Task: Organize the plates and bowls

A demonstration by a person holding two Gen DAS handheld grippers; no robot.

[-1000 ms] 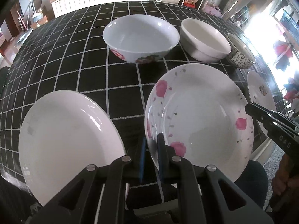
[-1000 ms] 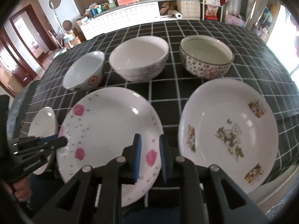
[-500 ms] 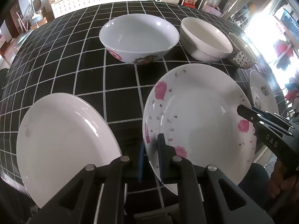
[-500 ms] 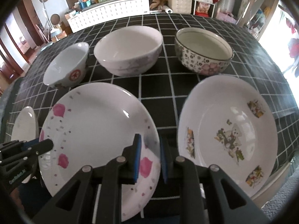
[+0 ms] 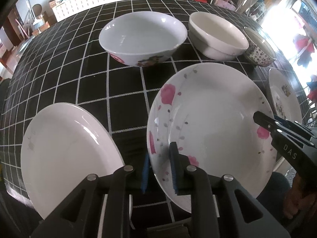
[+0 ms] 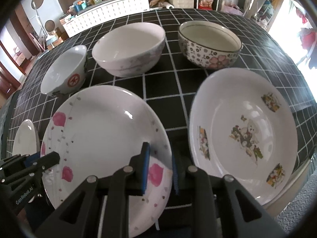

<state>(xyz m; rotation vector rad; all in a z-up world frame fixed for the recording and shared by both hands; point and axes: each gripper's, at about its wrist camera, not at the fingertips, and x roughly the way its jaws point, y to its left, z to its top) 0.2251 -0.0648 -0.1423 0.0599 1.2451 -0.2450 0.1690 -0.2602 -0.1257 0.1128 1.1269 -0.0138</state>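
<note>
A white plate with pink flowers lies at the near edge of the black checked table. My left gripper straddles its left rim and its jaws are opening, so the blue pads stand a little off the rim. My right gripper straddles the plate's right rim in the same way, its jaws opening too. Each gripper shows in the other's view: the right gripper over the plate's right side, the left gripper over its left side.
A plain white plate lies to the left and a plate with a bear picture to the right. Behind them stand a flowered white bowl, a cream bowl and a patterned bowl. Shelves and clutter lie beyond the table.
The pads of both grippers stand wider apart around the pink-flower plate's rim than before. Neither hand has moved much.
</note>
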